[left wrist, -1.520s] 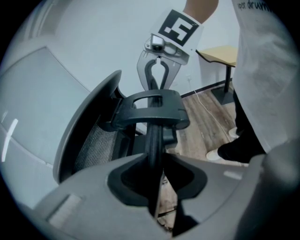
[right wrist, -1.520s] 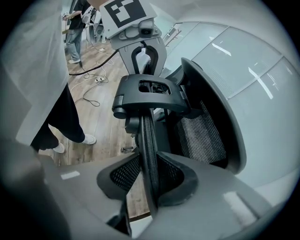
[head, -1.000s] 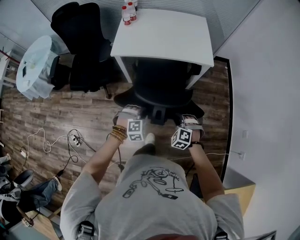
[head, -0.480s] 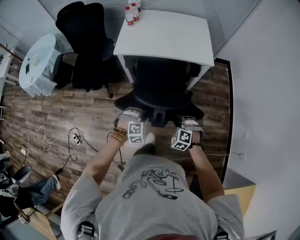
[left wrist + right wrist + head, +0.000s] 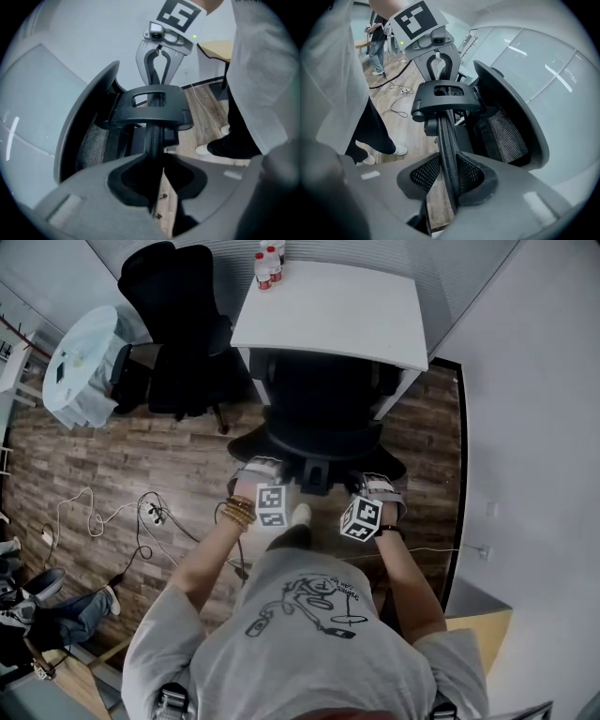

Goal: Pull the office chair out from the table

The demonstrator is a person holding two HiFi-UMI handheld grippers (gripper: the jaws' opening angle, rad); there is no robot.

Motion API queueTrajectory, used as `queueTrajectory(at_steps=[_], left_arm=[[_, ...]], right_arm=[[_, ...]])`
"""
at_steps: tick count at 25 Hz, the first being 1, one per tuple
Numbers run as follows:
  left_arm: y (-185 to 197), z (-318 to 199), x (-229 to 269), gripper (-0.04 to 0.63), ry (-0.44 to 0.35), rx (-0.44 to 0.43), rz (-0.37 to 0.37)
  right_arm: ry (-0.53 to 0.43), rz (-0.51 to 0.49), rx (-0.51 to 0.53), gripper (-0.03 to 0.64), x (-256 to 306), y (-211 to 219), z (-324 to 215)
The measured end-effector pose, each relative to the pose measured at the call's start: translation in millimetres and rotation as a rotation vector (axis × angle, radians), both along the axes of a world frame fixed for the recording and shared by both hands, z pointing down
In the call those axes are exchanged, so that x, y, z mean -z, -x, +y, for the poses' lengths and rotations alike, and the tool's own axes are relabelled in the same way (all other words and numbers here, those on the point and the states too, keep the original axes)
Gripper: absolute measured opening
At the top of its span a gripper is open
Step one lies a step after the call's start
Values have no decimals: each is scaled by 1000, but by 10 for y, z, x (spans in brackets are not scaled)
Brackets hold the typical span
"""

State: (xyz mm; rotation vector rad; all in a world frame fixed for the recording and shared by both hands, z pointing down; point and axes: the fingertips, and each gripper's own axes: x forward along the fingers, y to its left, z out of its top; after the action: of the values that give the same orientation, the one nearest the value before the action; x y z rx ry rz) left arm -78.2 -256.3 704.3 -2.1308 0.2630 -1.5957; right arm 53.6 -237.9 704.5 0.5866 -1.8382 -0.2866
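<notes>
**Head view.** The black mesh-backed office chair [image 5: 319, 409] is standing with its seat tucked under the white rectangular table [image 5: 347, 310], backrest toward the person. The left gripper [image 5: 262, 474] and the right gripper [image 5: 373, 488] are meeting the top of the backrest, one on each side of its centre.

To do this step well:
- Draw both hands back evenly and level, so that the castors roll straight and the armrests clear the table legs.
- Avoid lifting or tipping the backrest.
- Step clear of the loose white cables [image 5: 141, 517] on the wood-plank floor [image 5: 122, 456], which lie behind and to the left.

**Left gripper view.** The jaws are clenching the thin black backrest rim [image 5: 153, 140]. The pads are pressing on both of its faces, just below the black centre bracket [image 5: 150, 105]. The other gripper is gripping from the far side of that bracket.

**Right gripper view.** The jaws are likewise clamping the ribbed rim, with the textured pads seated against it. The curved mesh back is sweeping away to the right. A grip seated deep in the pads is less likely to slip during the pull.

**Containers.** Two small white-capped bottles with red labels [image 5: 269, 261] are standing upright at the far left corner of the table, well apart from the chair. Their fill cannot be read. A knock to the table legs could topple them.
</notes>
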Motion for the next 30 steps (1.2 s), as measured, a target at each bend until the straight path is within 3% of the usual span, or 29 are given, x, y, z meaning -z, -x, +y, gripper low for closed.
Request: queueTrajectory(at_steps=[16,30], left_arm=[[-226,600,-2,101,14,8,2],[-421,1520,-32,101,30,36,-5]], right_arm=[[11,0,23,118,6,-232,522],[-1,-8,55,120,-3,-431,1399]])
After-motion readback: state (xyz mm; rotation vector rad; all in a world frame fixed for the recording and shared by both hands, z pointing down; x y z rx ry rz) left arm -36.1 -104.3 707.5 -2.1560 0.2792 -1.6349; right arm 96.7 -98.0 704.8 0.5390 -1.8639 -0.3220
